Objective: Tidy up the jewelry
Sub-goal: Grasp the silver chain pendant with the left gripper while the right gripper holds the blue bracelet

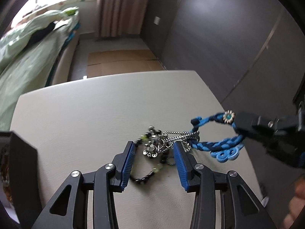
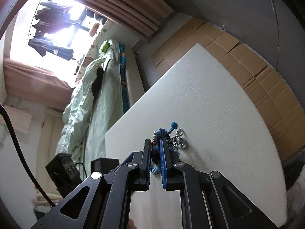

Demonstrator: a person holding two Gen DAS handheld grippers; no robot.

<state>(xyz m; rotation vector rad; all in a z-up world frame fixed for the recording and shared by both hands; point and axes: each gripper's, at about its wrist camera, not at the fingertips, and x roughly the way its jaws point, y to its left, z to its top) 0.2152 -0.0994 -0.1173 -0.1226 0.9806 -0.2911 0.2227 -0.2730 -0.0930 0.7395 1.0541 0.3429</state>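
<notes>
Right gripper clamps blue bracelet; left gripper spread wide over tangled jewelry

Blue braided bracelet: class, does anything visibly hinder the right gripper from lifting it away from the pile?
Yes. The right gripper grips the blue braided bracelet, but a silver chain from the jewelry pile crosses its lower end and may drag along.
</notes>
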